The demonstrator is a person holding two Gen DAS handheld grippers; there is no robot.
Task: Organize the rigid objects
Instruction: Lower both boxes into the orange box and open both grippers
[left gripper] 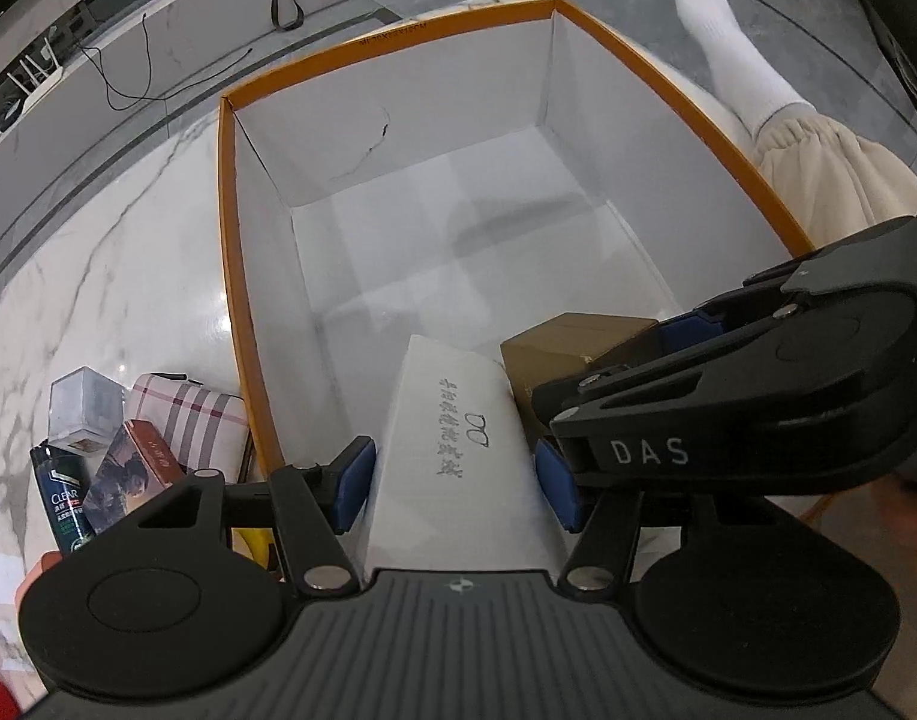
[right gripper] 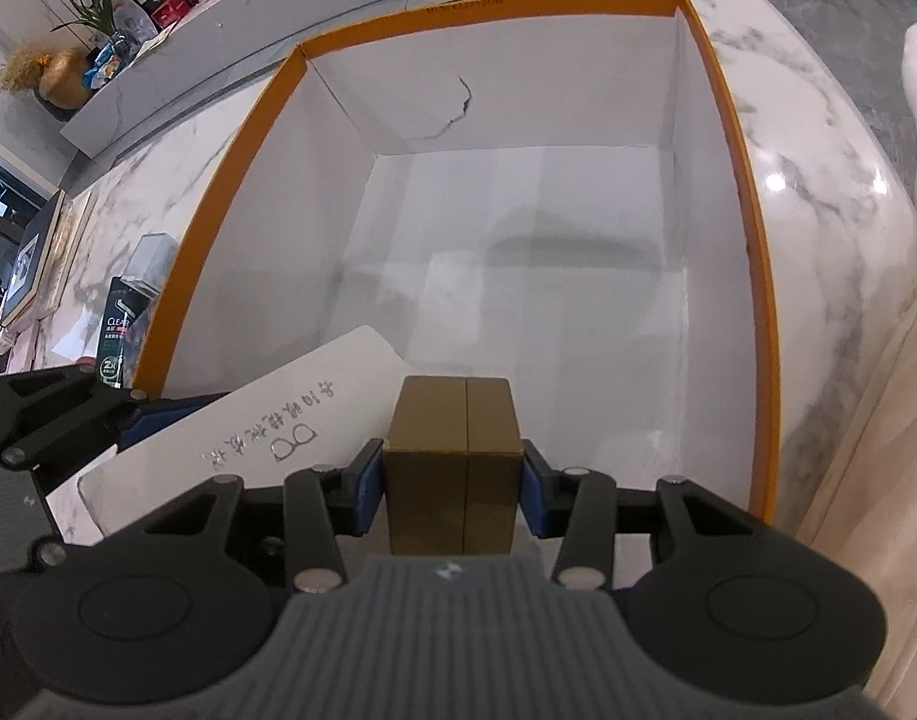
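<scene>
Right wrist | right claw grips gold box | over orange-rimmed bin

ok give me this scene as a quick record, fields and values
container: orange-rimmed box, white inside, on a marble top
left gripper: around a white case, pads at its sides
right gripper: shut on a brown box
position: both items over the near end of the container
waiting outside, left: shampoo bottle, clear cube, plaid pouch
container floor: nothing seen beyond the held items
</scene>
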